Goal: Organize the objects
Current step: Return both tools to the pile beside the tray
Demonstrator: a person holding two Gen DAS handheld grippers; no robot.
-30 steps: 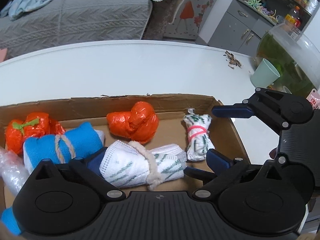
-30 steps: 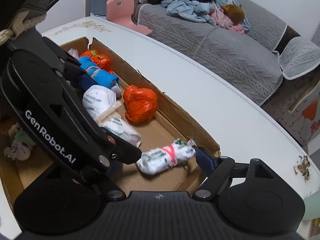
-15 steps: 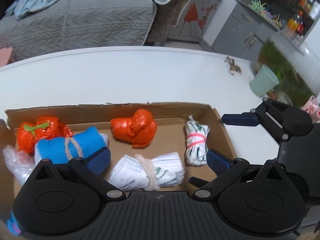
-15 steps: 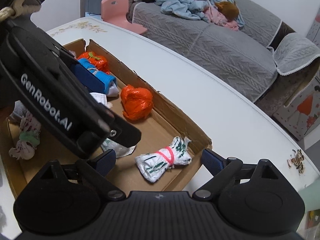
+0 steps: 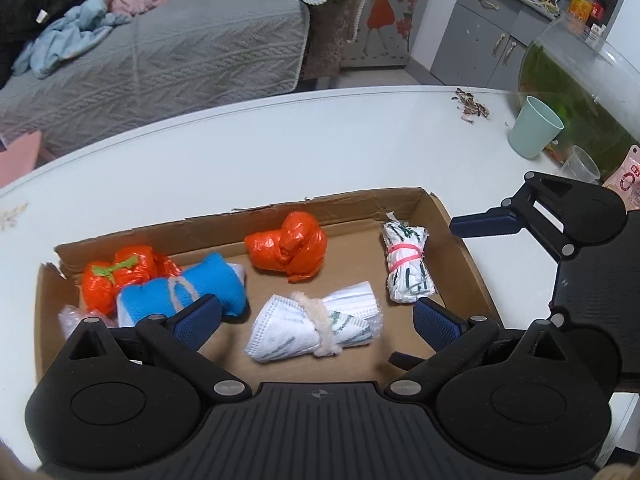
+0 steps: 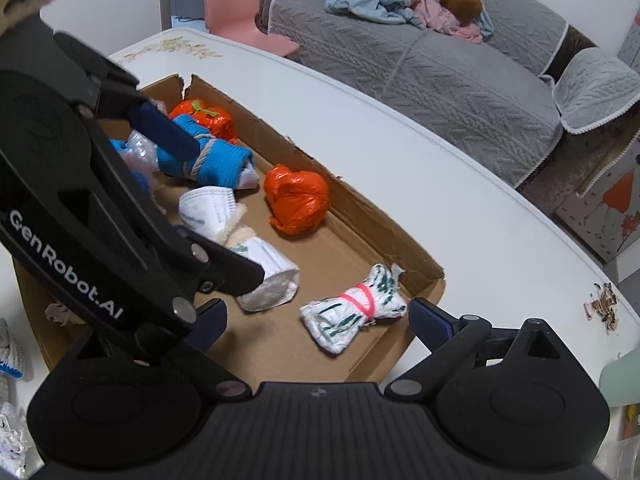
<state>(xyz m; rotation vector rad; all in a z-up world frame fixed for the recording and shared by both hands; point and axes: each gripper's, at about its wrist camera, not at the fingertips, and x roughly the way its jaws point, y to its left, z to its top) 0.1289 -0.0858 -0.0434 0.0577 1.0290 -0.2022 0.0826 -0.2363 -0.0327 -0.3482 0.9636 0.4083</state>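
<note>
A shallow cardboard box [image 5: 360, 204] on the white table holds several tied bundles. My left gripper [image 5: 316, 318] hangs open above a white mask bundle [image 5: 316, 328] tied with cord, which lies on the box floor untouched by the pads. Left of it are a blue cloth roll [image 5: 180, 292] and an orange bag with a green tie [image 5: 120, 274]; a plain orange bag [image 5: 288, 248] sits behind. My right gripper [image 6: 324, 316] has its jaws opening, astride a white-and-green bundle with a pink band [image 6: 352, 312] that rests in the box corner, free of the pads.
A mint cup [image 5: 536, 128], a clear cup [image 5: 580, 164] and a glass fish bowl [image 5: 580, 80] stand at the table's right end, near scattered husks [image 5: 472, 106]. More bundles [image 6: 8, 344] lie outside the box. A grey sofa and a pink chair [image 6: 236, 8] are beyond.
The right jaws have spread wide off the pink-banded bundle, which stays in the box corner. The left gripper has risen above the mask bundle, so more of the box shows.
</note>
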